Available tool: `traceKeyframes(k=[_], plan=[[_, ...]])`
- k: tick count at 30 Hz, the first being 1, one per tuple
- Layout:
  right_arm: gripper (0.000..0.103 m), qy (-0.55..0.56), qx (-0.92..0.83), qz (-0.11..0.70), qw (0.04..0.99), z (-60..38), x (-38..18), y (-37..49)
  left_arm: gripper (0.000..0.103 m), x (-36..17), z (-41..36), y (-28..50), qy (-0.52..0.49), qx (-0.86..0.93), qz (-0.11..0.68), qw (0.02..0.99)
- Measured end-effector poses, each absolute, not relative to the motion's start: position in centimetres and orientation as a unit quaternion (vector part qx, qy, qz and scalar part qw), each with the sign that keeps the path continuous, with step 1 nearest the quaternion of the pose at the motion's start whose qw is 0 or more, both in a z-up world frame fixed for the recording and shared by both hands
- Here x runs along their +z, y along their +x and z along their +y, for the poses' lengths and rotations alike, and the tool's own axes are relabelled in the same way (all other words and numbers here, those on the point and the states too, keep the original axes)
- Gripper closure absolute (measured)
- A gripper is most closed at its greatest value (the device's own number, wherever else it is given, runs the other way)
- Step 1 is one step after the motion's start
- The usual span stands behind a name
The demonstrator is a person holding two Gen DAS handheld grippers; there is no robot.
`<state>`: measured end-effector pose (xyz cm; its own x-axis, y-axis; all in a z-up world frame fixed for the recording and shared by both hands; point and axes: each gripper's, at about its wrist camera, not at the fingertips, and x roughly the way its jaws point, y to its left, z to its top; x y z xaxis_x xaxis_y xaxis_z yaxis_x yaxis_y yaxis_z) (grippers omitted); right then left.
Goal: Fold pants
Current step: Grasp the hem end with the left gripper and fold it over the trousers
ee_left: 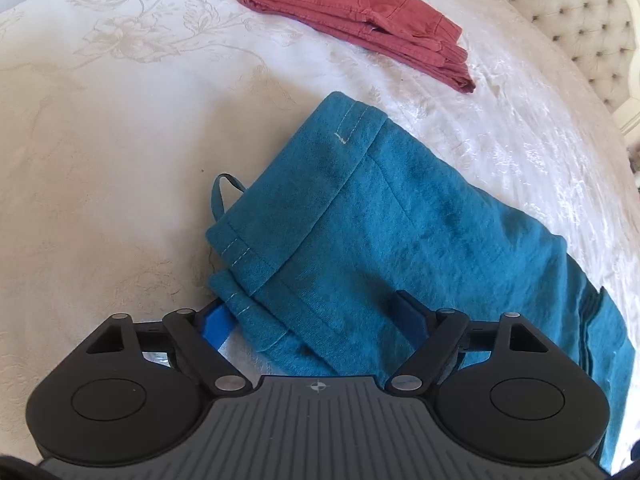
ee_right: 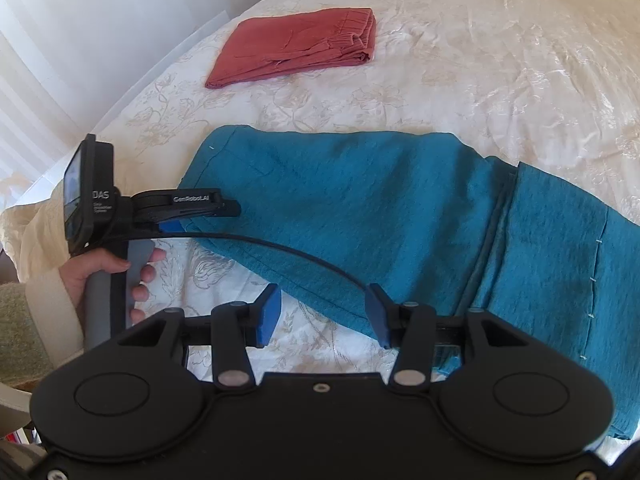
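Teal pants (ee_left: 384, 224) lie folded lengthwise on the white bedspread, also in the right wrist view (ee_right: 360, 208). My left gripper (ee_left: 312, 320) is open with its jaws wide apart, straddling the hem end of the pants; fabric lies between the fingers. It also shows in the right wrist view (ee_right: 200, 216) at the pants' left end, held by a hand. My right gripper (ee_right: 322, 316) is open and empty, just above the near edge of the pants, with a black cable crossing in front of it.
Folded red pants (ee_left: 360, 20) lie farther back on the bed, also in the right wrist view (ee_right: 296, 46). A tufted headboard (ee_left: 580, 20) stands at the far right. The bed edge and a white wall (ee_right: 80, 40) are to the left.
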<state>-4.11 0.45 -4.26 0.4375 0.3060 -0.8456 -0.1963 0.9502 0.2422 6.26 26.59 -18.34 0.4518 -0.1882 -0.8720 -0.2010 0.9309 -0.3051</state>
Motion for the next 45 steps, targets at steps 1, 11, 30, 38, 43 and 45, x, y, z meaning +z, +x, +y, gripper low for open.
traceKeyframes(k=[1, 11, 30, 38, 43, 45], plan=[[0.048, 0.055, 0.147, 0.509, 0.846, 0.4, -4.2, -4.3, 0.016, -18.6, 26.5, 6.4, -0.188, 0.005, 0.524, 0.831], [0.048, 0.082, 0.13, 0.516, 0.843, -2.0, -4.5, -6.6, 0.067, -17.5, 26.4, 5.7, -0.163, 0.042, 0.524, 0.835], [0.048, 0.158, 0.103, 0.497, 0.847, -16.2, -6.9, -11.1, 0.087, -1.4, -0.5, -1.8, 0.049, -0.176, 0.324, 0.928], [0.048, 0.178, 0.027, 0.508, 0.843, -24.4, -8.0, -15.0, 0.086, -7.2, -13.1, -5.0, 0.073, -0.29, 0.385, 0.873], [0.048, 0.178, 0.011, 0.506, 0.844, -27.2, -7.9, -15.1, 0.083, -6.9, -12.9, -5.4, 0.101, -0.259, 0.402, 0.872], [0.045, 0.175, 0.02, 0.501, 0.847, -27.6, -7.6, -14.1, 0.078, -7.1, -11.7, -4.6, 0.111, -0.224, 0.417, 0.874]])
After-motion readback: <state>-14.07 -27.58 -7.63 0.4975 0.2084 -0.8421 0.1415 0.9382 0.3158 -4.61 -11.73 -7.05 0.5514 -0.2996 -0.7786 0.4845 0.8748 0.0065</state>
